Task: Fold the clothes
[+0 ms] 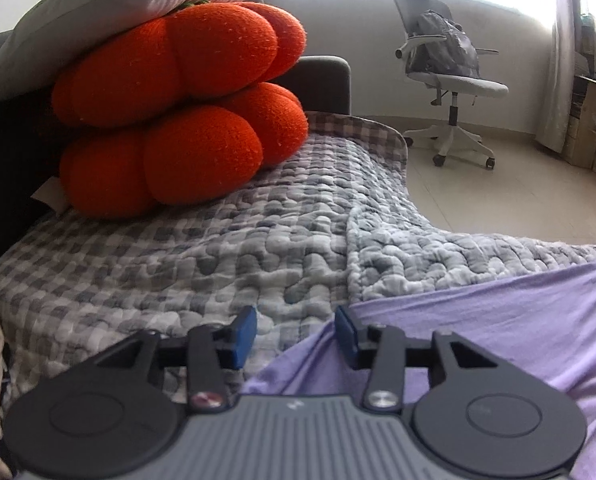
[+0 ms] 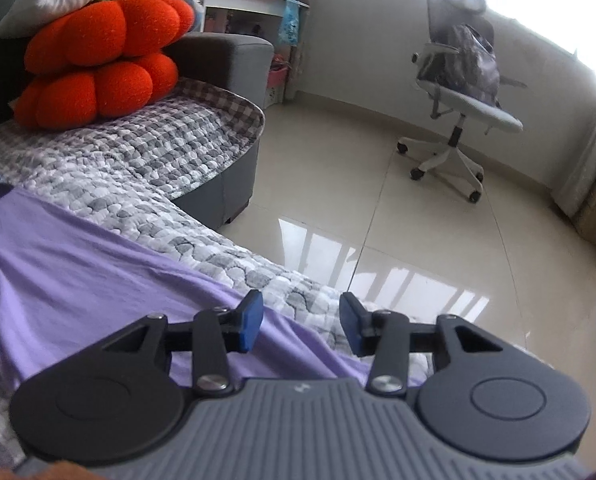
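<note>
Two grippers, left gripper (image 1: 295, 334) and right gripper (image 2: 302, 322), hover released over my purple garment (image 1: 498, 320), which lies on the checked quilt (image 1: 217, 248); nothing sits between their jaws. Risk, as I judge it: closing now could pinch quilt along with the garment's edge beneath each tool.
</note>
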Motion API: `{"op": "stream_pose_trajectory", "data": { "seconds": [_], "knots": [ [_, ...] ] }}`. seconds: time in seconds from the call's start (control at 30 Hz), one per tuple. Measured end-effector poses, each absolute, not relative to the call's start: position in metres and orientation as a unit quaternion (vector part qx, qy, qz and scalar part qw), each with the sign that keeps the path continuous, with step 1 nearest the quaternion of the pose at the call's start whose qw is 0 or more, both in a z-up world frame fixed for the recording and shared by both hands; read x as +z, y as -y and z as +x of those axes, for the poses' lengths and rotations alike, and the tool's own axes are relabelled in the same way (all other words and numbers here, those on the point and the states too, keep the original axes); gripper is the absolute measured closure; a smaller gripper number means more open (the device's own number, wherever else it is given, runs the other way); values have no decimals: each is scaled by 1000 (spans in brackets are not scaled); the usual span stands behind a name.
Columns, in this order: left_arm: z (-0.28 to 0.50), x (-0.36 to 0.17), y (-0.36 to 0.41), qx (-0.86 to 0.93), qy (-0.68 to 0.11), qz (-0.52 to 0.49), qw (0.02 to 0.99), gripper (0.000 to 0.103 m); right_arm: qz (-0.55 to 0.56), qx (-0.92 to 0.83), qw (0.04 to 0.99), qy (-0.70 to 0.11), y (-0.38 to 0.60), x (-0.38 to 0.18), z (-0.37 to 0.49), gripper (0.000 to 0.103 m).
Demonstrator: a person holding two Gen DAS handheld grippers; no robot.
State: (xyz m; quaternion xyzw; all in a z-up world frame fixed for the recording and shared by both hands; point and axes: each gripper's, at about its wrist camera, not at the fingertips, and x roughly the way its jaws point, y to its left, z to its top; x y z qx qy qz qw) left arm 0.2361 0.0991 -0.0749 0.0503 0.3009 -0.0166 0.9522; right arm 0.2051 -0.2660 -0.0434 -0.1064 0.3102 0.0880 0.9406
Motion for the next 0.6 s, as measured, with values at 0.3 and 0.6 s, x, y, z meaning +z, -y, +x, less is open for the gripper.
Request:
{"op": "stream_pose_trajectory", "data": {
  "seconds": [0.3,0.6],
  "knots": [
    [208,-52,-83,-68,-305,70,947,41,-46,66,941,-329,272,-28,182,45],
    [182,-32,-57,-116,-309,81,940,31,-19,60,936,-347,273,-21,159,39]
  ]
}}
